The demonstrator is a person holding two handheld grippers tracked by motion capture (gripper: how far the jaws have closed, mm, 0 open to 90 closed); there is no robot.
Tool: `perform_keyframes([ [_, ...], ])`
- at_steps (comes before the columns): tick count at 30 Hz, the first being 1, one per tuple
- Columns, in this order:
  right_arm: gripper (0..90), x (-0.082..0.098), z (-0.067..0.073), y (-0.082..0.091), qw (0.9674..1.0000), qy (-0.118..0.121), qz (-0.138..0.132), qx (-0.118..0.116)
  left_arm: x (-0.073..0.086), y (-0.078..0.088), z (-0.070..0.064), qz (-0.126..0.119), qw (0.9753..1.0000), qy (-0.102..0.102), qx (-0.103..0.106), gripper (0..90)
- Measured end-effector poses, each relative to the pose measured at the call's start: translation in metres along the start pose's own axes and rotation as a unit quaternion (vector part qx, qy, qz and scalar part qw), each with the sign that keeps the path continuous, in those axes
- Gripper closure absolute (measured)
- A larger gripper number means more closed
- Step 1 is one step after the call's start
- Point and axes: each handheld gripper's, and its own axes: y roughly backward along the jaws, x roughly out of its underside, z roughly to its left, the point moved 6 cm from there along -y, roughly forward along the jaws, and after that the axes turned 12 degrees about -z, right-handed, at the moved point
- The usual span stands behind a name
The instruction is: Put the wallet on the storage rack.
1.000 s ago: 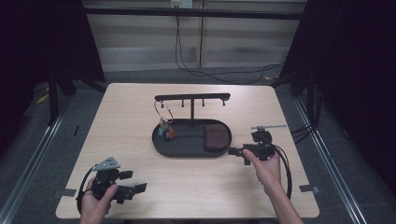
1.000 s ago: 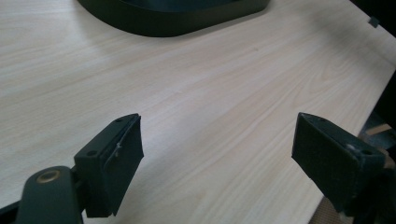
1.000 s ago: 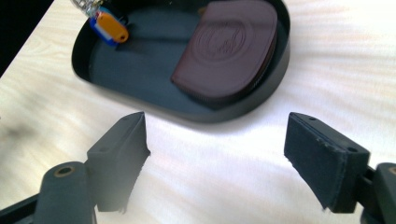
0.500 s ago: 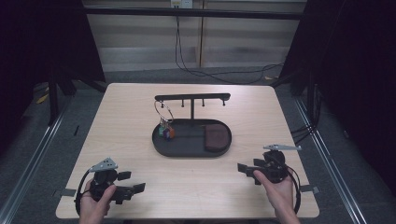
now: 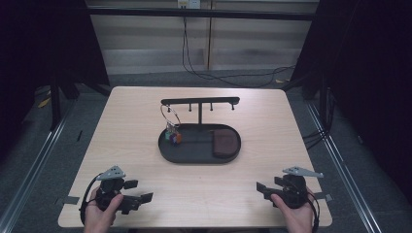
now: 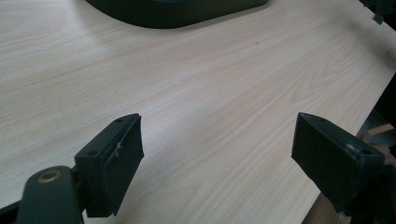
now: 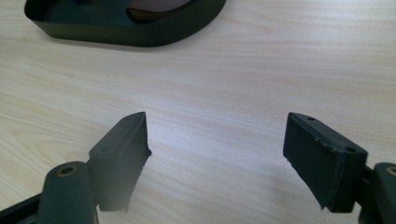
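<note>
The key ring [image 5: 170, 116] hangs from the left peg of the black T-bar stand [image 5: 200, 101], its coloured tags [image 5: 172, 137] resting at the 9 o'clock end of the oval tray [image 5: 199, 156], with a brown pouch [image 5: 225, 142] at the tray's 3 o'clock end. Both tools rest low at the near desk [image 5: 243, 194] edge: the left gripper [image 5: 141, 200] at 7 o'clock and the right gripper [image 5: 262, 189] at 5 o'clock, each with its fingers [image 7: 122, 154] apart and empty. By judgement no grasp is in hand; the next move calls for a reach toward 12 o'clock to the tray.
</note>
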Motion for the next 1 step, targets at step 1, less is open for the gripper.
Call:
perform_keyframes([
  [1, 21.4, 0.0006, -0.0005, -0.0014, 1.0000, -0.001, 0.002, 0.002, 0.0000, 0.0000, 0.0000, 0.000, 1.0000, -0.002, 0.002, 16.5],
])
